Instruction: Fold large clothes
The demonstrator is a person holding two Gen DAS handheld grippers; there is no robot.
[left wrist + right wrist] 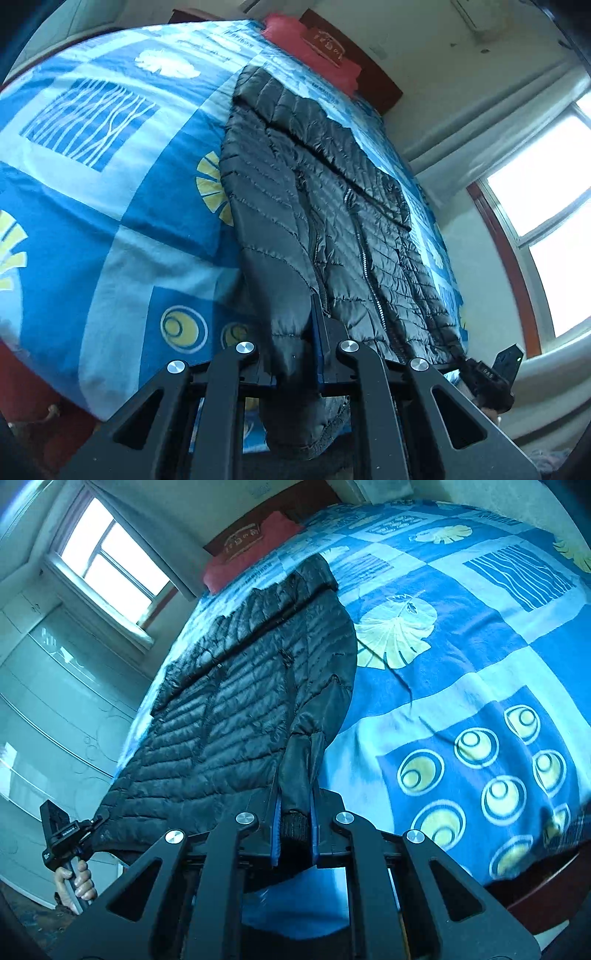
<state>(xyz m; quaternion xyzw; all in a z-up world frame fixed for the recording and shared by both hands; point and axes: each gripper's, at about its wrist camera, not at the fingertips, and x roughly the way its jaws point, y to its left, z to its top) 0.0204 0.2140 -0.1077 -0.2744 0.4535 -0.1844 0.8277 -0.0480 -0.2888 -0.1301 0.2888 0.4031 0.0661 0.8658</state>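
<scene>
Daylight enters through the window [546,206], blown out to white glare. A cool blue cast covers both views. Fisheye distortion bends the edges; dark vignetting fills corners. The near frame parts lie in shadow.

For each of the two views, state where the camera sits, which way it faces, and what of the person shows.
Left wrist: on the left hand-held gripper, facing up the bed along the black puffer jacket; no body part is clearly visible.
Right wrist: on the right hand-held gripper, shut on the jacket cuff, same heading; a hand at lower left.
Shared: jacket, bed, red pillow, window.
</scene>
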